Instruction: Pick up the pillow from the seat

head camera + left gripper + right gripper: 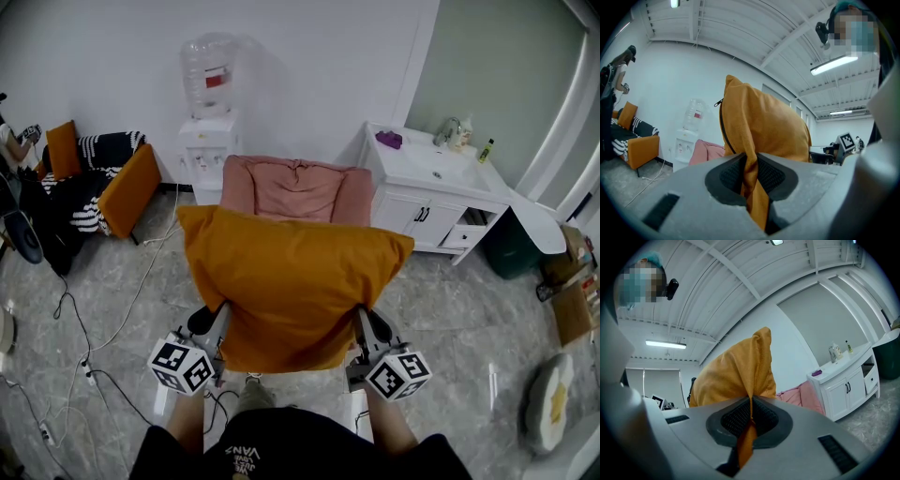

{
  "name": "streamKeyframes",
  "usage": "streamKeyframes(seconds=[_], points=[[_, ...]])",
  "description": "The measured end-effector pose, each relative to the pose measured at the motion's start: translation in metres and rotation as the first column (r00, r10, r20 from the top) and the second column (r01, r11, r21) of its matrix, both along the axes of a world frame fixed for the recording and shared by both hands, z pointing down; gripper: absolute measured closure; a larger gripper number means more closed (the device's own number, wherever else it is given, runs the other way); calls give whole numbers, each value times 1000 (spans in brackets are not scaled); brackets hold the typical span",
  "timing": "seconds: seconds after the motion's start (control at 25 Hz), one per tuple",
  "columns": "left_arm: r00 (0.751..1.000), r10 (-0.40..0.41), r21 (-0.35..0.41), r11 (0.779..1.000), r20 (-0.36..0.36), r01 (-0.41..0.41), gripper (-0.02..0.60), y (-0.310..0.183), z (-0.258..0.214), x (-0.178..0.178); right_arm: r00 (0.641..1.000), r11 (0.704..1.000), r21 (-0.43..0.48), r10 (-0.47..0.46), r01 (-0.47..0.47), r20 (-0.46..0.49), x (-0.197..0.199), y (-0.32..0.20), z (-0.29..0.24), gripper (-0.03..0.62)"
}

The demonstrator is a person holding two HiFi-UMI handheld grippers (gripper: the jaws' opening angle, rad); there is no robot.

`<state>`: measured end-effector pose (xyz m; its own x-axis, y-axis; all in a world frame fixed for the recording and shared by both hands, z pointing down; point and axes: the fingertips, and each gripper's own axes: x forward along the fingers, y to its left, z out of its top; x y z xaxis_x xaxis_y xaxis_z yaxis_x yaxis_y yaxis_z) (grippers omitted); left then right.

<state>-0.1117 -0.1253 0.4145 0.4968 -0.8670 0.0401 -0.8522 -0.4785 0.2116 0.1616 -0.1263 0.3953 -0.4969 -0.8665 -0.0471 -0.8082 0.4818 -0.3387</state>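
Head view: one orange pillow [295,281], plump, square, soft woven cloth, held up just near of one pink armchair [298,187], near corners caught in left hand-held gripper [217,319] and right hand-held gripper [364,326].

Left gripper view: pinches a thick pillow fold between two ribbed black pads [731,174]; one dark zip [723,131] along the edge.

Right gripper view: pressed tight on a thin pillow corner.

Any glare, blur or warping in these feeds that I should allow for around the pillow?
Head view: even light, pillow sharp, straight lines bow toward the frame edges. Left gripper view: heavy fisheye, dark corners, ceiling lamp glares white, body of the left gripper soft up close, pinched fabric clear. Right gripper view: same fisheye and dark corners, pads of the right gripper readable.
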Motion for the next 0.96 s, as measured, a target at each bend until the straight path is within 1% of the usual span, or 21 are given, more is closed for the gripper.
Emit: streamKeyframes(seconds=[0.96], points=[[1000, -3, -19, 1000, -20, 2, 518, 0, 8, -4, 1000, 1000, -4, 13, -13, 5, -3, -5, 3, 589]])
